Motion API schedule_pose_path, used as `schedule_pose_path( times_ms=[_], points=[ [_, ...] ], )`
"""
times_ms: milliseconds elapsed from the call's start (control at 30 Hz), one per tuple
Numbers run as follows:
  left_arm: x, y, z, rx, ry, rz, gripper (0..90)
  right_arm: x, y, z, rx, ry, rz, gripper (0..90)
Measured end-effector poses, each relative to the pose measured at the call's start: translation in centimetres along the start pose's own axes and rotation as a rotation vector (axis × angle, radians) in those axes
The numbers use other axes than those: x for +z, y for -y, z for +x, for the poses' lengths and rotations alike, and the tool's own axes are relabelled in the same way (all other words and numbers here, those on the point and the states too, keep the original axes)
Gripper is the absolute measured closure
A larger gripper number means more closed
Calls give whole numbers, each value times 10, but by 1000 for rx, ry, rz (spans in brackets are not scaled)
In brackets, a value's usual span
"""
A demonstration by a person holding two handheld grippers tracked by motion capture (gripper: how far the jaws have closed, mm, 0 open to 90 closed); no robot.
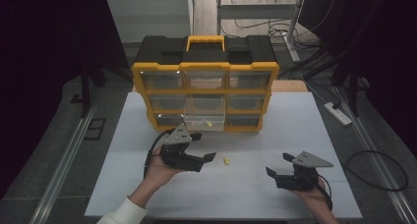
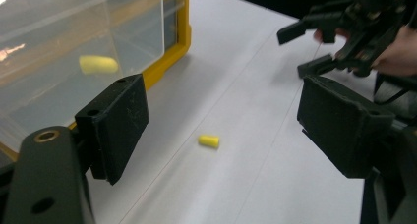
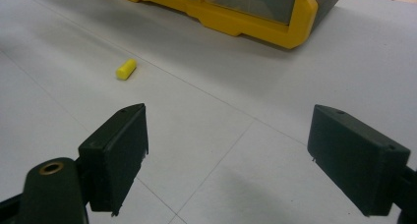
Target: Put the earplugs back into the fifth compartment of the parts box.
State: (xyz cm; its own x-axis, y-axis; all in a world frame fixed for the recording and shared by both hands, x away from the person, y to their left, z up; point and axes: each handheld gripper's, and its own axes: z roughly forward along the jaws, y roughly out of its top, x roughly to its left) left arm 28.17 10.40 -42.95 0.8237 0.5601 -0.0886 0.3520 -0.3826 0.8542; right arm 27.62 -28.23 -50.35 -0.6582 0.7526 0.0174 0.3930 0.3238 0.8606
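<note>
Table [image 1: 246, 184] of pale grey is carrying a yellow-and-black drawer cabinet [image 1: 205, 69] at its far side, and a small yellow plug [image 1: 226, 161] is lying loose on the bare surface in front of it, touching nothing. The left gripper [image 1: 205, 145] is hovering just beside that plug, its jaws standing wide apart and empty; in the left gripper view the plug [image 2: 209, 141] is showing on the table in the gap between the two jaws, ahead of them. A clear drawer [image 1: 205, 115] is sticking out of the cabinet's bottom row, and a second yellow plug [image 2: 98, 65] is sitting inside it. The right gripper [image 1: 278, 164] is resting near the table's front right, well apart from the loose plug, with its jaws also spread and holding nothing.
</note>
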Motion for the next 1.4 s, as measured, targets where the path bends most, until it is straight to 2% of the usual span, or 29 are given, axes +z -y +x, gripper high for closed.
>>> schedule_pose_path(
  times_ms=[200,400,600,667,767,1400],
  points=[
    [11,3,1,-5,6,31,194,-1,0,0,0,0,-1,164],
    [25,8,3,-7,9,85,191,-1,0,1,-4,-1,0,165],
    [45,11,6,0,15,145,184,-1,0,0,-6,-2,-3,165],
    [53,12,6,15,16,169,183,-1,0,0,-6,-3,-2,165],
    [60,13,4,35,16,183,184,-1,0,1,-9,-2,-3,165],
    [96,11,9,30,29,250,186,0,0,1,-13,0,0,165]
  ],
)
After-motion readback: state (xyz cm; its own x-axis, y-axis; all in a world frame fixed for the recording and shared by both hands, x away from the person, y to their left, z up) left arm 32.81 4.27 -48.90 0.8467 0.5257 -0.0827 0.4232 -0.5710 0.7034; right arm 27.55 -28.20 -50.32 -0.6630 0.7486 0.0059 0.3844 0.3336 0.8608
